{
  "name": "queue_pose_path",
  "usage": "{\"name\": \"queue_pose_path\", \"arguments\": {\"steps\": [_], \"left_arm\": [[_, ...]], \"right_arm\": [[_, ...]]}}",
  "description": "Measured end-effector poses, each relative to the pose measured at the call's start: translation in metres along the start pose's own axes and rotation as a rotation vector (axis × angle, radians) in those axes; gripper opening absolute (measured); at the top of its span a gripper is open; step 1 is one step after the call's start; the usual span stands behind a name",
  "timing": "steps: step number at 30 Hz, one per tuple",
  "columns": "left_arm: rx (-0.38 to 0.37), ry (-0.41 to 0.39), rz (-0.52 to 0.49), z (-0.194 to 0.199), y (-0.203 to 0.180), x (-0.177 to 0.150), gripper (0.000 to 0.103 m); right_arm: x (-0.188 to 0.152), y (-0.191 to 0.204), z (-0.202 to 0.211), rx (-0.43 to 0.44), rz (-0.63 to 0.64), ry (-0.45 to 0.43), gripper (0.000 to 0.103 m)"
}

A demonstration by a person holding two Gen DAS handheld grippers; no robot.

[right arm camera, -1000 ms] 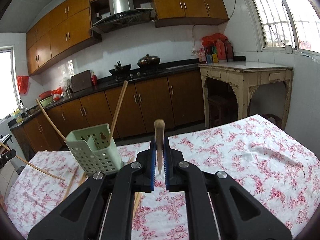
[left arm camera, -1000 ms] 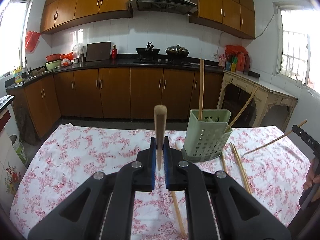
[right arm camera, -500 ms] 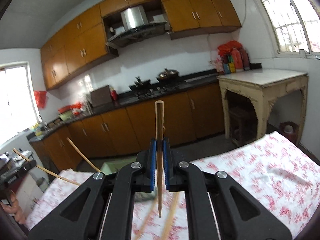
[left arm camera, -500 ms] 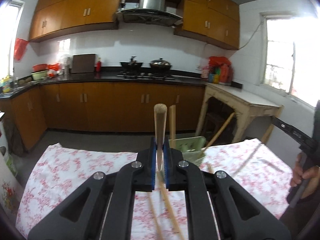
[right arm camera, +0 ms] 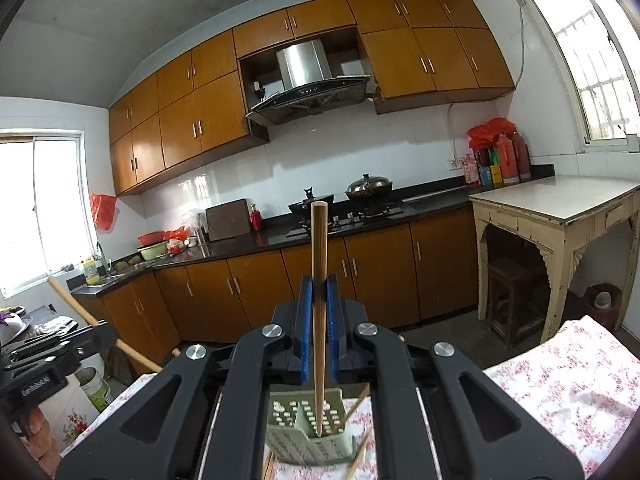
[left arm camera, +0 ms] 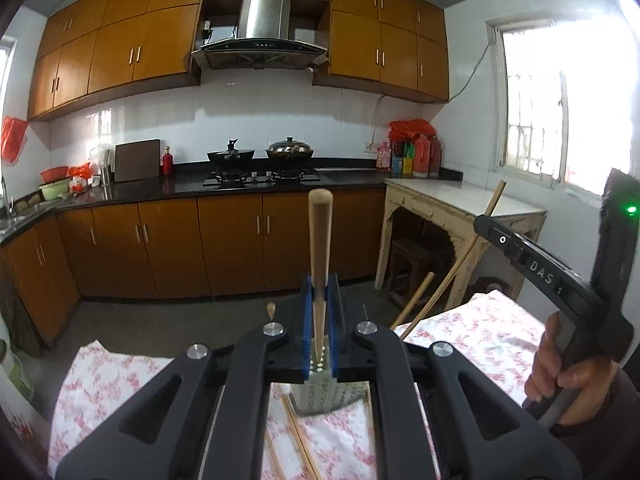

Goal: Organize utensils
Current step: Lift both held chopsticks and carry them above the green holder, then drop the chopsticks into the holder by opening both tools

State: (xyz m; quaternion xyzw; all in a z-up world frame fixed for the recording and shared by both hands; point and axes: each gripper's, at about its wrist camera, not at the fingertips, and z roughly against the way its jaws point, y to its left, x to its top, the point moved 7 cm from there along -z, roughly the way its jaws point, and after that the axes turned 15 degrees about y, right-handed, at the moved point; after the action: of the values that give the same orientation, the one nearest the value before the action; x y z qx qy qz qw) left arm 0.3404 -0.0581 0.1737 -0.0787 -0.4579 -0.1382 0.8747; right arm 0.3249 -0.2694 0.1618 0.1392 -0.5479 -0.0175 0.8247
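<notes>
My left gripper (left arm camera: 320,300) is shut on a wooden chopstick (left arm camera: 320,248) held upright, its tip down over the pale green perforated utensil holder (left arm camera: 320,396), which sits mostly hidden below the jaws. My right gripper (right arm camera: 319,300) is shut on another chopstick (right arm camera: 319,300), upright, its tip reaching down into the same green holder (right arm camera: 308,436). The right gripper also shows in the left wrist view (left arm camera: 532,268), holding its chopstick (left arm camera: 468,248). The left gripper shows at the left edge of the right wrist view (right arm camera: 52,356). One or two chopsticks (left arm camera: 412,300) stand tilted in the holder.
Loose chopsticks (left arm camera: 298,444) lie on the floral tablecloth (left arm camera: 480,344) beside the holder. More chopsticks (right arm camera: 358,456) lie by the holder in the right wrist view. Kitchen cabinets and a cream side table (right arm camera: 560,216) stand beyond the table.
Both grippers have risen and moved in over the green holder, each still holding its chopstick upright. The holder now sits directly beneath both sets of jaws.
</notes>
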Motion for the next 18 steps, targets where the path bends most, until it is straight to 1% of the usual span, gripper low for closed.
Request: {"name": "queue_pose_path", "arguments": {"steps": [4,7,12,18], "left_arm": [[0.010,0.046,0.010,-0.031,0.004,0.005,0.008],[0.005,0.081,0.022,-0.052,0.010,0.001,0.008],[-0.001,0.122,0.020,-0.073,0.013,-0.009,0.008],[-0.004,0.156,0.020,-0.089,0.015,-0.019,0.008]], "right_arm": [[-0.002,0.003,-0.016,-0.010,0.007,-0.014,0.008],[-0.011,0.005,-0.034,-0.023,0.014,0.009,0.008],[-0.032,0.006,-0.065,-0.022,0.016,0.089,0.008],[-0.049,0.002,-0.084,-0.019,-0.006,0.162,0.008]]}}
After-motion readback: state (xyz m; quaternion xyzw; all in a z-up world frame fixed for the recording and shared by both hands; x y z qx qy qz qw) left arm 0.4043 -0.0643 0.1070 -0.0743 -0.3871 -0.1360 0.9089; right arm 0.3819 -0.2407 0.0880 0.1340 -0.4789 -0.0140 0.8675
